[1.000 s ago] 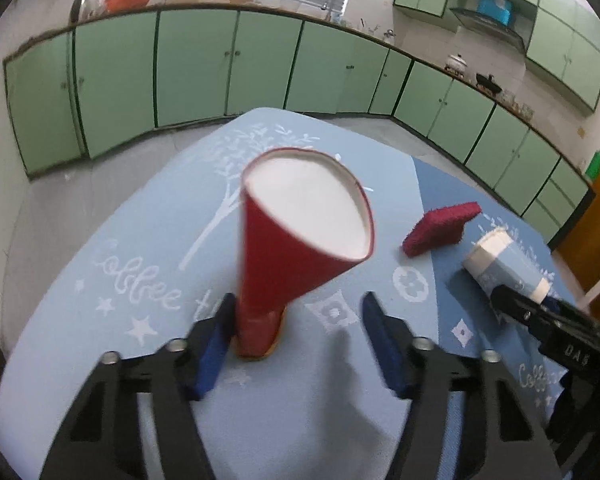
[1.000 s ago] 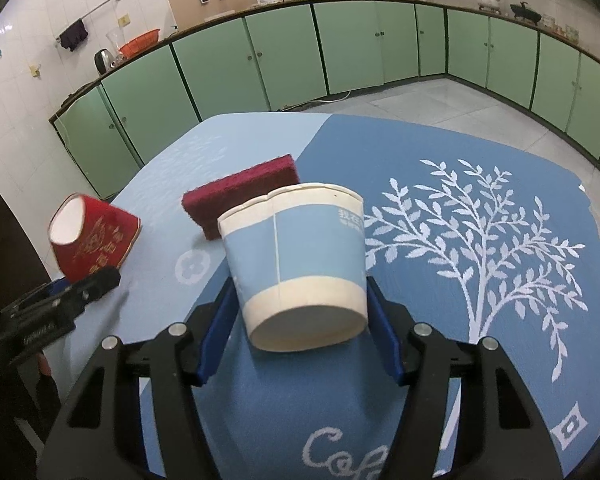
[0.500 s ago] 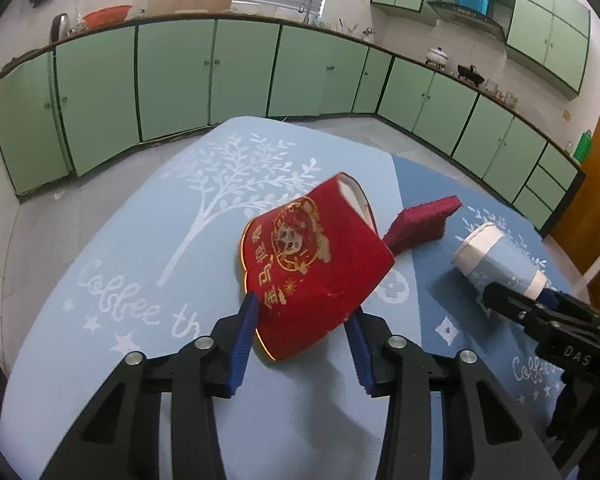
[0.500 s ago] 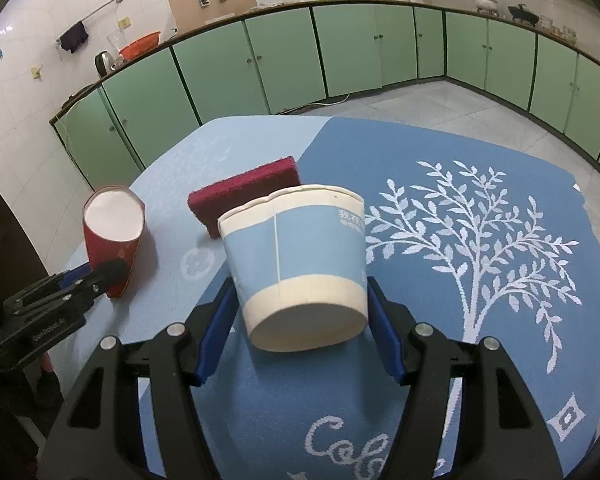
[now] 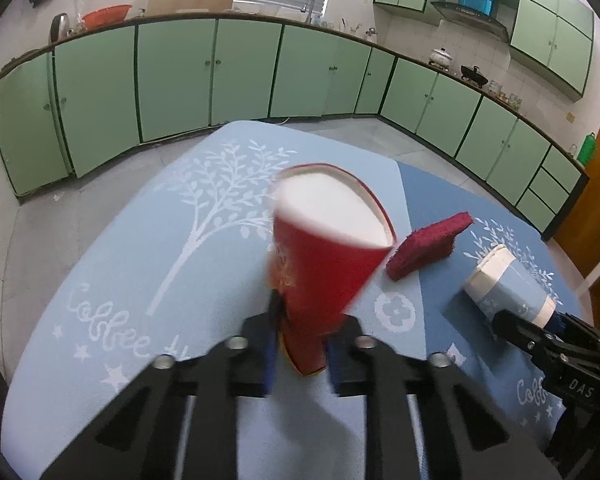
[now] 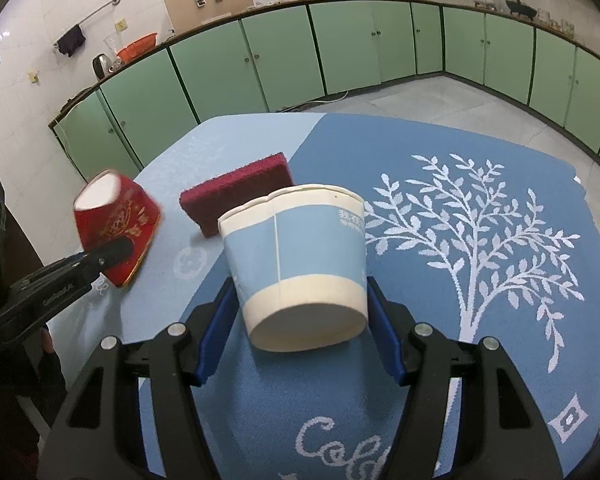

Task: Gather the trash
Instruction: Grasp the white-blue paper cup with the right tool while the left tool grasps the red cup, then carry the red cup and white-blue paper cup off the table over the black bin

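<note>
We have both cups in hand, so the pick-up step of collecting the trash looks done and the carry comes next. Nearest us on the left, the left gripper (image 5: 300, 354) is clenched on the narrow base of the red cup (image 5: 324, 256), whose white mouth tilts up and away from us; the cup is blurred, so we judge it to be swinging in the grip. From the right wrist view that same cup hangs tipped over the pale edge of the cloth (image 6: 440, 264), and we cannot tell whether its lower rim touches the cloth or is just above it. The right gripper (image 6: 300, 336) grasps the blue cup (image 6: 300, 256) across its base, one blue pad on each side, with the dented mouth pointing away and the cup held over the darker half of the cloth. Just beyond the two cups, between them, lies the sponge (image 6: 238, 192) flat on the cloth; we would not take it for trash without more to go on. Farther off stand the cabinets (image 6: 380, 44) along the wall. No bin shows in either view, so the next move calls for finding one, then bringing each cup over it without squeezing harder, since thin paper walls crumple and a base grip can slip as a cup swings.
</note>
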A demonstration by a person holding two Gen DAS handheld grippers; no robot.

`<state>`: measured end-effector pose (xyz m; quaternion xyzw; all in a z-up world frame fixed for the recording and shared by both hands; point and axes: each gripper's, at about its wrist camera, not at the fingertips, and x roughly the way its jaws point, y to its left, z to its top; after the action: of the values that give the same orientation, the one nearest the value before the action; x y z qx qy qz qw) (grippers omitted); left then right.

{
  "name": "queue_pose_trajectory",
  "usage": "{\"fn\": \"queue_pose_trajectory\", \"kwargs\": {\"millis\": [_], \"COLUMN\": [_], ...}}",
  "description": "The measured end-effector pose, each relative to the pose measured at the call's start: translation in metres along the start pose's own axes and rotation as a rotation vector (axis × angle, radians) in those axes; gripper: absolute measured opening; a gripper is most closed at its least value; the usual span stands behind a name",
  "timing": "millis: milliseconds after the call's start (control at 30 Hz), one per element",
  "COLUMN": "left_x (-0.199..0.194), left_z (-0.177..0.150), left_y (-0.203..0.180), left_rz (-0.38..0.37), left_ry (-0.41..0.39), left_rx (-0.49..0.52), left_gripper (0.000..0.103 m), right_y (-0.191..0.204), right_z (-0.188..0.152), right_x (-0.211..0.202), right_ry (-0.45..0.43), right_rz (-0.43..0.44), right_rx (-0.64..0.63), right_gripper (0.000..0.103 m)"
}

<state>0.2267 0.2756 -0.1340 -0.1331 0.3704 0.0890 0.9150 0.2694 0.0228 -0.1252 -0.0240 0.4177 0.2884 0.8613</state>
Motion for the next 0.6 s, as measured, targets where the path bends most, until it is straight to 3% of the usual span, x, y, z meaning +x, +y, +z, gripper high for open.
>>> {"fn": "queue_pose_trajectory", "kwargs": {"millis": [600], "left_x": [-0.043], "left_z": [-0.01], "left_y": [-0.048], "left_rz": [-0.106], "left_ry": [-0.061], "left_rx": [0.075], "left_gripper": [0.011], "right_y": [-0.007], "right_z": [-0.005], "right_x": [-0.064], "right_ry": [-0.096], "right_rz": [-0.001], "right_rx": [0.011], "right_gripper": [0.059]}}
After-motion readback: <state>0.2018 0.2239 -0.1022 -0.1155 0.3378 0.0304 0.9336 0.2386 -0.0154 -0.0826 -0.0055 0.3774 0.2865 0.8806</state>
